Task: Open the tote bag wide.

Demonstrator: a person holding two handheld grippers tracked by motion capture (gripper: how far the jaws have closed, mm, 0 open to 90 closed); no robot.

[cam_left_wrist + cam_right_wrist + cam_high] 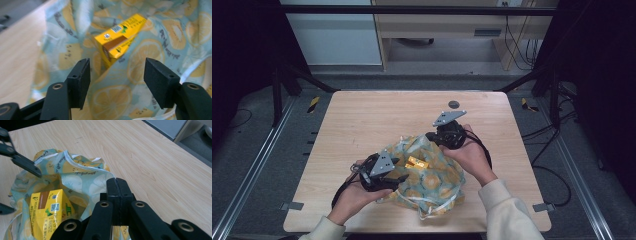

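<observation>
A cloth bag (pixel 432 182) printed with lemon slices lies on the near half of the wooden table. A yellow carton (pixel 417 162) rests inside its mouth. My left gripper (pixel 401 170) is at the bag's left side. In the left gripper view its jaws (pixel 117 82) stand open, and the carton (pixel 120 40) lies beyond them, untouched, on the bag's lining (pixel 150 50). My right gripper (pixel 432 136) is at the bag's far right edge. In the right gripper view its jaws (pixel 117 185) are pressed together on the bag's hemmed rim (pixel 75 165), with the carton (pixel 47 212) below and to the left.
A small dark disc (pixel 454 104) sits near the table's far edge. The bare tabletop (pixel 377 115) stretches behind and left of the bag. Metal rails and cables run along the floor on both sides, and a cabinet stands beyond the table.
</observation>
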